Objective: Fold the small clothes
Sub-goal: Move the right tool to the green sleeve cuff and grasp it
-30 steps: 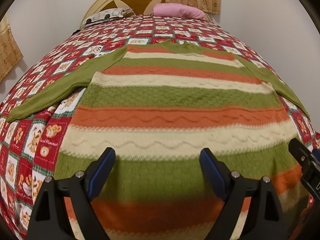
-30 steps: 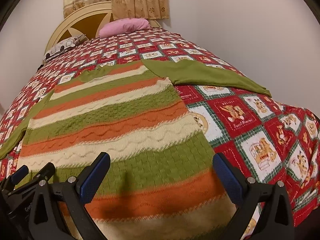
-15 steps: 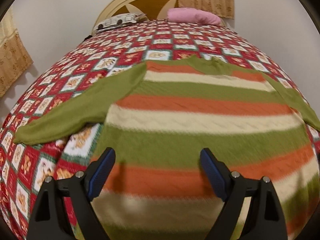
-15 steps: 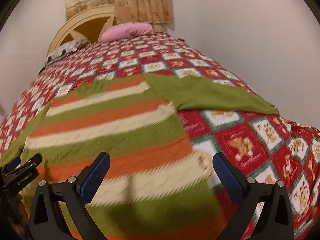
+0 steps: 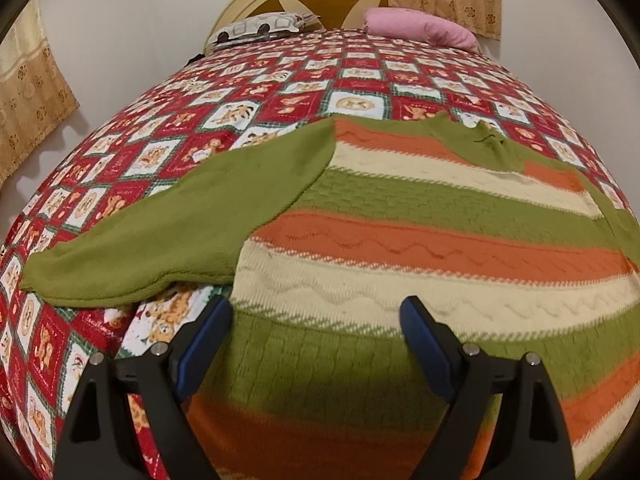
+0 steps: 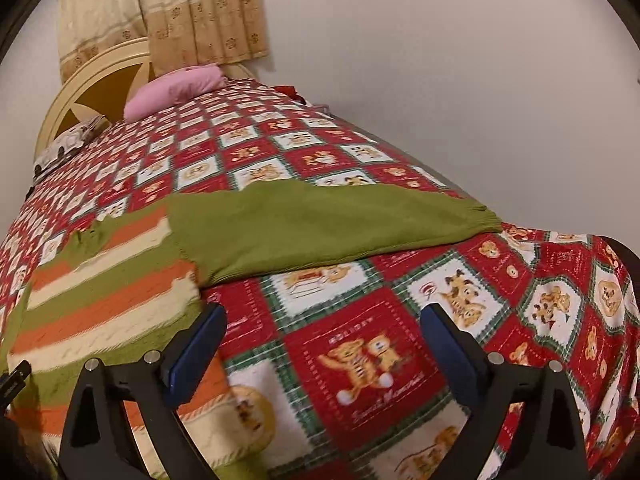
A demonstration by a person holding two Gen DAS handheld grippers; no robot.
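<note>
Spreading under everything is a bed covered by a red patchwork quilt (image 6: 360, 360) printed with bears, which is giving the work a broad flat base.

Nearest in the left wrist view, the left tongs (image 5: 316, 344) are hanging over the lower left part of a striped sweater (image 5: 420, 256), jaws standing wide apart with nothing between them. Its left blue pad is sitting about over the sweater's left edge, where knit gives way to quilt, and the other is over the cream band. Nearest in the right wrist view, the right tongs (image 6: 324, 348) are also gaping and gripping nothing, though the jaws have just been closing a little; between them lies only bare quilt, with the sweater's right edge just beside the left pad.

Beyond each pair of tongs, the sweater is lying face up and flat, its body smoothed out, probably so the folds can start clean. Ahead and to the left of the left tongs, the left sleeve (image 5: 172, 236) is stretching outward; ahead of the right tongs, the right sleeve (image 6: 332, 224) is doing the same. Each tool seems to be lining up on its own sleeve, so folding is not yet begun.

Farthest off, a pink pillow (image 5: 420, 30) and a patterned pillow (image 5: 260, 28) are resting against the headboard (image 5: 320, 0), well apart from the work, with curtains (image 6: 192, 12) behind.
</note>
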